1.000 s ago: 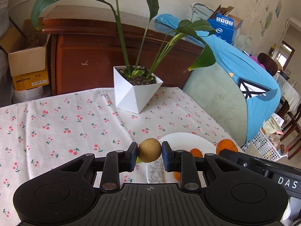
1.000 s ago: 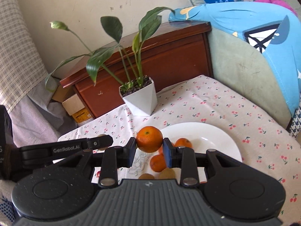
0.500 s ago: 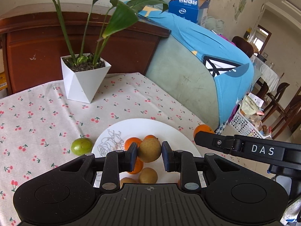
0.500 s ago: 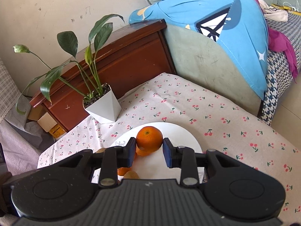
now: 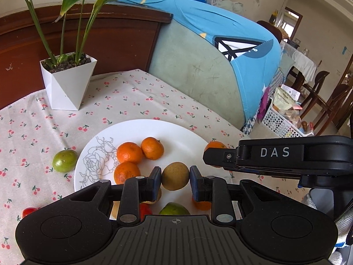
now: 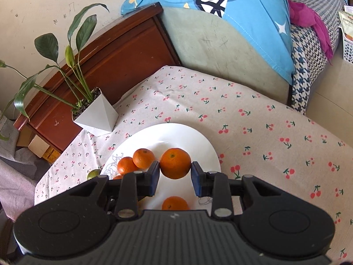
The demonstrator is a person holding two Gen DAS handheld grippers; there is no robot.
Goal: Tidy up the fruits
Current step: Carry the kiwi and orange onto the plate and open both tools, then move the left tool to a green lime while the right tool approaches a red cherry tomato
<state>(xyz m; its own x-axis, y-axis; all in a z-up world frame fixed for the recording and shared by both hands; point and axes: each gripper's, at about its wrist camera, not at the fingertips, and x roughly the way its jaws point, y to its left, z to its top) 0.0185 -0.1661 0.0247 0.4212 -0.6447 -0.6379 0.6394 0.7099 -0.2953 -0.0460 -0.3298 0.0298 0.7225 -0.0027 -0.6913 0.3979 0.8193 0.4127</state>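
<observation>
My left claw point(image 5: 175, 180) is clamped on a brownish-green round fruit point(image 5: 175, 176), both pads pressed to its sides, and I hold it above the near part of the plate point(image 5: 154, 128). My right claw point(image 6: 175, 173) grips an orange point(image 6: 175, 163) the same way, over the middle of the plate point(image 6: 198, 139).

In the left view three oranges point(image 5: 129, 152) sit in a loose cluster on the plate, left of the fruit I hold. Below my fingers point(image 5: 154, 182) I can make out a green fruit point(image 5: 174, 209), something red point(image 5: 144, 209) and part of another orange point(image 5: 201, 205), but the claw body hides most of them. A green fruit point(image 5: 64, 160) lies on the cloth point(image 5: 132, 97) just beside the plate's left rim. Another red piece point(image 5: 28, 212) lies on the cloth at the lower left. My right claw's body point(image 5: 275, 156) crosses the right side of this view, with its orange point(image 5: 215, 145) peeping out behind the tip.

In the right view two oranges point(image 6: 143, 158) touch each other on the plate left of my fingers, and one more orange point(image 6: 175, 203) lies under the held one. A white pot with a plant point(image 5: 68, 84) stands upright on the cloth beyond the plate, well apart from it.
</observation>
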